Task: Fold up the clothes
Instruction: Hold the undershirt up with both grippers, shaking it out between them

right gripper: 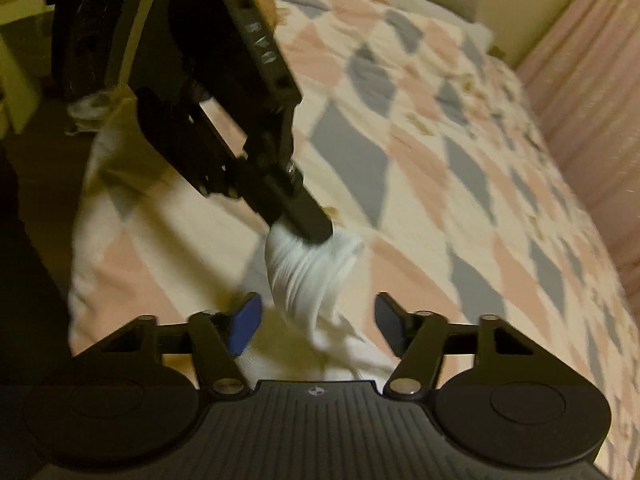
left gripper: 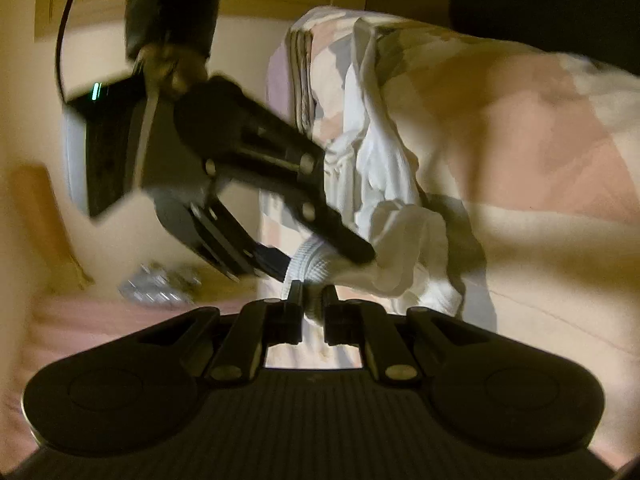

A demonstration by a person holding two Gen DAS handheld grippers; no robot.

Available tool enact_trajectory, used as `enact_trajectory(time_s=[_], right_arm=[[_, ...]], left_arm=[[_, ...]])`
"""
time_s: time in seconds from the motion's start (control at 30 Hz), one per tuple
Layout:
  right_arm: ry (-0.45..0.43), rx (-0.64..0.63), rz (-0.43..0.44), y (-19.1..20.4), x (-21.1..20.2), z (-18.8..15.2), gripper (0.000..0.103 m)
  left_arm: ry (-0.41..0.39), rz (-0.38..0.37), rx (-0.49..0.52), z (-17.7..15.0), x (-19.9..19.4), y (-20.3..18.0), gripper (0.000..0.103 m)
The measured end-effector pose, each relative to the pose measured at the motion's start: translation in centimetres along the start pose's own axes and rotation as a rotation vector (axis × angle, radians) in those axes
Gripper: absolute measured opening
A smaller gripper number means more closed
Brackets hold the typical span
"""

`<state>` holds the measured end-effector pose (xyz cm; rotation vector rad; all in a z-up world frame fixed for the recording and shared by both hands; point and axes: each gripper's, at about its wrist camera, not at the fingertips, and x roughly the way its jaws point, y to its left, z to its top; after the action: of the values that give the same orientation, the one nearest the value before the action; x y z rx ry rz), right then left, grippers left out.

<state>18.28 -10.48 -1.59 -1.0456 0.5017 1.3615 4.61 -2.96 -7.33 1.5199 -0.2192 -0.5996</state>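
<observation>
Hanging bunched over the edge of a patchwork bedspread (right gripper: 420, 128), a white garment (left gripper: 384, 184) is pinched at a ribbed hem or cuff by the left gripper (left gripper: 313, 294), whose fingers are closed on the fabric at lower centre of the left wrist view. In the right wrist view the same gripper enters from the upper left and clamps the gathered white ribbing at mid-frame. The right gripper (right gripper: 316, 320) stands with its blue-padded fingers (right gripper: 245, 322) spread wide, holding nothing; the ribbed bunch lies just ahead of it, between and slightly beyond the fingertips. The cloth's long axis runs from the clamped point downward toward the bottom of that frame, passing under the right gripper's body. Judged from this, the right gripper is the free one and need only advance a little to take a second hold. Motion blur softens both views; the garment's type, full outline and fold state cannot be made out, and its lower end is hidden.
</observation>
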Motion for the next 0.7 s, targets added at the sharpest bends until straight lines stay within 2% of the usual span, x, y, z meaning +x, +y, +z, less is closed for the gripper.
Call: enact_trajectory(time_s=[0.03, 0.13, 0.17, 0.2, 0.23, 0.37, 0.5, 0.6, 0.7], right_arm=[[0.005, 0.006, 0.024, 0.1, 0.1, 0.3, 0.040], [0.030, 0.021, 0.039, 0.3, 1.1, 0.6, 0.007], [0.028, 0.032, 0.031, 0.4, 1.0, 0.5, 0.007], [0.022, 0.047, 0.013, 0.4, 0.8, 0.3, 0.007], [0.009, 0.072, -0.016, 0.2, 0.2, 0.1, 0.007], [-0.092, 0.219, -0.174, -1.5, -3.4, -1.1, 0.006], [-0.194, 0.338, -0.351, -2.8, -7.2, -2.2, 0.006], [-0.201, 0.377, -0.443, -3.4, -8.5, -2.9, 0.006], [-0.208, 0.408, -0.504, -3.4, -9.3, -3.7, 0.006]], left_arm=[[-0.005, 0.012, 0.022, 0.1, -0.1, -0.4, 0.008], [-0.014, 0.048, 0.062, 0.5, -0.4, -1.3, 0.013], [0.007, 0.058, -0.013, 0.5, -0.4, -0.7, 0.018], [0.028, 0.052, -0.115, 0.3, -0.3, -0.2, 0.031], [0.051, 0.046, -0.227, 0.0, -0.1, 0.5, 0.036], [0.138, -0.010, -0.669, -2.0, 1.2, 1.7, 0.039], [0.131, -0.089, -0.839, -2.3, 2.6, 0.7, 0.039], [0.118, -0.144, -0.894, -1.8, 3.9, -0.2, 0.043], [0.157, -0.170, -0.974, -2.0, 5.2, -0.5, 0.049]])
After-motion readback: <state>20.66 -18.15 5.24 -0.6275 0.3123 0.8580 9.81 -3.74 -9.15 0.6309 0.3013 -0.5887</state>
